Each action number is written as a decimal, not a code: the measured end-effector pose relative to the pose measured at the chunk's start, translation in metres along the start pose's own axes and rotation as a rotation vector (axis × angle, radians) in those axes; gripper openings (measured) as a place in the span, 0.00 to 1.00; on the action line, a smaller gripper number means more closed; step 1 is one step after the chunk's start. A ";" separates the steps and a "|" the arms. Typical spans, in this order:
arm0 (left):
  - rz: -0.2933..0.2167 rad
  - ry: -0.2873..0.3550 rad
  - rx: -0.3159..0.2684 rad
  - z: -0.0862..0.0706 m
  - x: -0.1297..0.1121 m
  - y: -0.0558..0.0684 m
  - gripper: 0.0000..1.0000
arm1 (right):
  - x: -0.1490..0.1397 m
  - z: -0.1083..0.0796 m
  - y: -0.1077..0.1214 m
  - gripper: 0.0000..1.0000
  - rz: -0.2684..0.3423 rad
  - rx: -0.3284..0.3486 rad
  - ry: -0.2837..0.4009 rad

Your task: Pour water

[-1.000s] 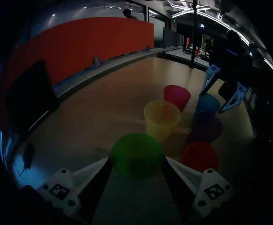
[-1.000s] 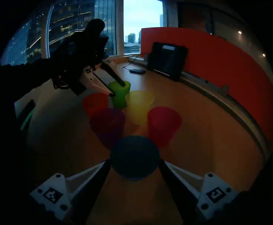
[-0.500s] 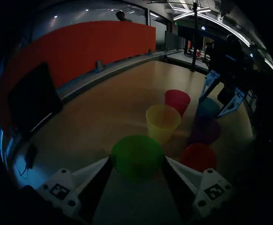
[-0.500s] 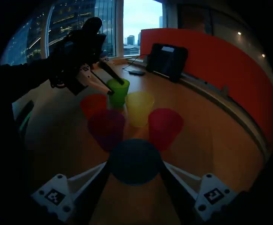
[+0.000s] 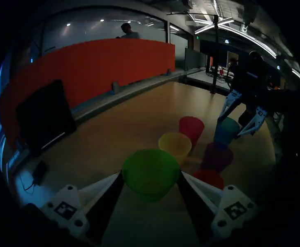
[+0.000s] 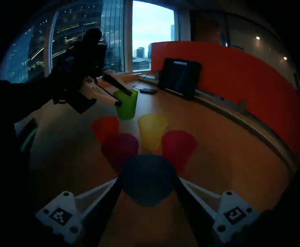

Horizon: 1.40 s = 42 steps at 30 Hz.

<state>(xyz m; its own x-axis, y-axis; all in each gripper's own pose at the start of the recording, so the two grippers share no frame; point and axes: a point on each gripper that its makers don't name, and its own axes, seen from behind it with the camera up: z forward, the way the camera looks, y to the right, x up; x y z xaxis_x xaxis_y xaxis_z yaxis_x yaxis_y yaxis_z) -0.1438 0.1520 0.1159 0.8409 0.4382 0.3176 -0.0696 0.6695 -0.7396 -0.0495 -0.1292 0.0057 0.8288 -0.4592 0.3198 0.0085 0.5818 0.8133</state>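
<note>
The left hand-held gripper (image 5: 150,180) is closed narrowly on a green cup (image 5: 150,171): its white, wedge-shaped plastic fingers, each with a square black-and-white marker, press the cup's smooth, tapered sides. The right hand-held gripper (image 6: 147,181) grips a blue cup (image 6: 148,176) of the same round, flared shape in the same way. Between the two, four more translucent plastic cups stand upright and close together on the smooth, wood-toned worktop (image 6: 228,152): a yellow cup (image 5: 175,144) beside a crimson cup (image 5: 191,126), and a purple cup (image 5: 217,155) beside an orange-red cup (image 5: 208,178). The light is too dim to tell whether any cup holds water. In the right gripper view the green cup sits beyond this cluster, near the worktop's far edge. A flat red partition (image 5: 108,61) runs along the worktop, with a dark rectangular screen (image 5: 45,115) leaning before it.
</note>
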 end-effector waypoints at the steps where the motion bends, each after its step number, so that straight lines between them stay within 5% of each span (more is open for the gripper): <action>1: 0.000 0.011 0.003 -0.003 0.003 0.001 0.88 | 0.004 -0.002 0.000 0.92 0.000 -0.003 0.010; 21: -0.038 0.210 0.073 -0.057 0.059 0.020 0.88 | 0.093 -0.054 -0.001 0.92 -0.013 -0.086 0.259; 42: -0.030 0.379 0.072 -0.094 0.099 0.074 0.88 | 0.142 -0.086 -0.015 0.92 -0.012 -0.102 0.415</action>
<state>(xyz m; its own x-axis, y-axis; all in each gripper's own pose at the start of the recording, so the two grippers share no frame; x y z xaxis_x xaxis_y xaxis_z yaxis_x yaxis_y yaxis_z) -0.0156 0.1883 0.0371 0.9809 0.1744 0.0864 -0.0684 0.7247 -0.6857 0.1161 -0.1449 -0.0028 0.9831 -0.1692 0.0706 0.0576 0.6506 0.7572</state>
